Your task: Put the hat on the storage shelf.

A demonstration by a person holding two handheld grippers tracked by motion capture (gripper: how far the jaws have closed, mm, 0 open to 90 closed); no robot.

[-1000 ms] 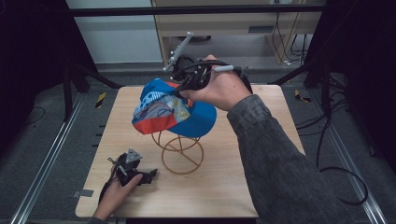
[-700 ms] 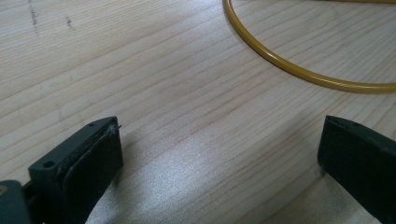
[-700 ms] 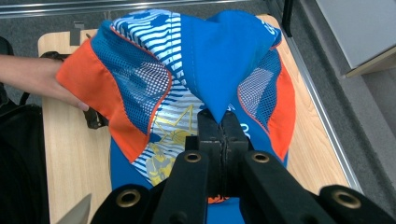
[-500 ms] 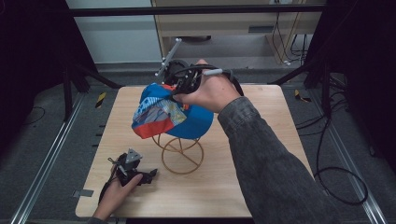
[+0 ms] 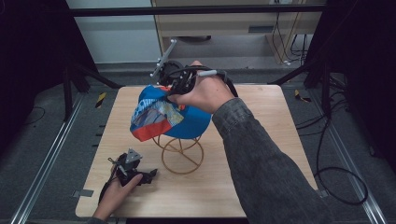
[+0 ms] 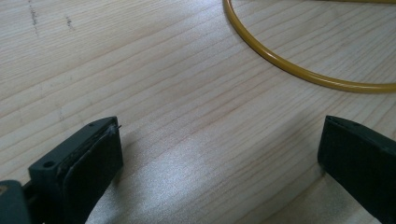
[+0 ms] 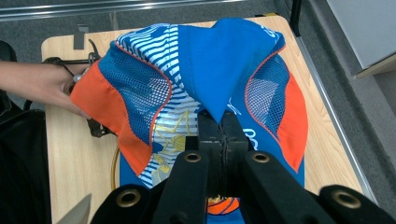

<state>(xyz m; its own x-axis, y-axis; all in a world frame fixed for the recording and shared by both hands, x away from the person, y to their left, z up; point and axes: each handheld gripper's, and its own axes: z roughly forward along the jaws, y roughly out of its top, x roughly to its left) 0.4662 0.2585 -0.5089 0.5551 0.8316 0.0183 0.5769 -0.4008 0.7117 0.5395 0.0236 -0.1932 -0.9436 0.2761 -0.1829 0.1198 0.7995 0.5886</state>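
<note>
Under the right tool, clenched on the cap, the stand is half hidden.

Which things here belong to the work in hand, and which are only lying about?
Belong to the work:
- cap, pinched in the right tongs
- yellow wire stand under it

Lying about:
- left tongs, open, resting on the table
- cables on the floor

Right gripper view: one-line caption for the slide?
Right tool shut on a blue-and-orange cap, held above the wooden table.
</note>
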